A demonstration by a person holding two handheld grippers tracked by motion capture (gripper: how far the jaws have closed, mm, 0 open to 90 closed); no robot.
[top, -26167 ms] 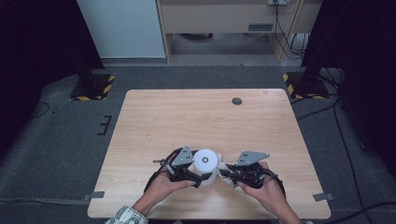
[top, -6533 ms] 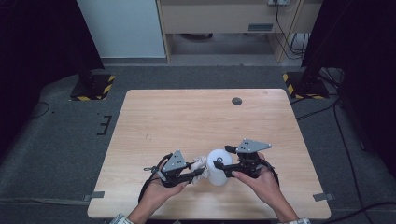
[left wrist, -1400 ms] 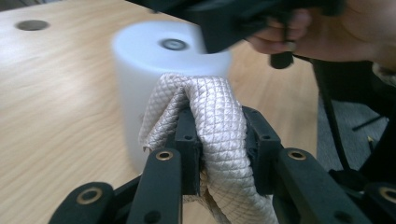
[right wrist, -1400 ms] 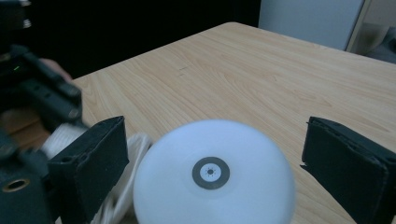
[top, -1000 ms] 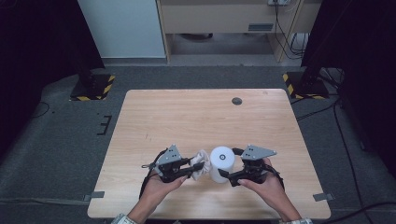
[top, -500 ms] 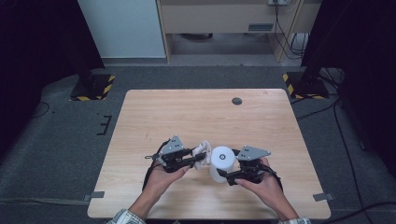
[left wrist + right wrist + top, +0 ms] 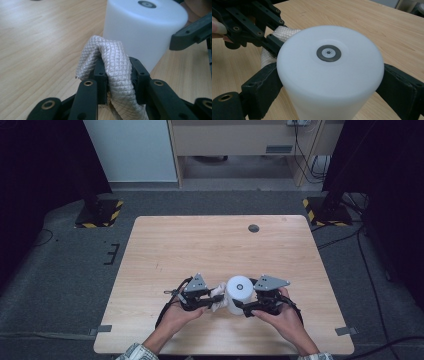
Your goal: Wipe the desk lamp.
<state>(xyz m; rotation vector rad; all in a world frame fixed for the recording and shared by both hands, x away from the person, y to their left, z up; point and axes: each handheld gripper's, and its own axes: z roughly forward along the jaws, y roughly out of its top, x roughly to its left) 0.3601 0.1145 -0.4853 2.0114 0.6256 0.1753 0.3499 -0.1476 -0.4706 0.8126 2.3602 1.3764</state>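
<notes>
Wooden table (image 7: pixel 220 245), right gripper (image 7: pixel 243 309) clasping white cylinder (image 7: pixel 239 294) — left gripper (image 7: pixel 216 298) pinching half-hidden cloth (image 7: pixel 113 62).

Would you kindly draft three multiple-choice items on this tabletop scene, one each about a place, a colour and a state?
1. Where does the white cylinder stand on the table?
A. by the far edge
B. near the person's edge, between the two grippers
C. at the table's left corner

2. What colour is the cloth?
A. dark blue
B. red
C. off-white

3. What is the left gripper doing?
A. clamping the cloth
B. standing open with nothing in it
C. clamping the cylinder

Answers:
1 B, as the high view shows it between both hands near the front edge.
2 C, as the left gripper view shows a pale quilted weave.
3 A, as the cloth is pinched between its jaws, while the right gripper holds the cylinder.
</notes>
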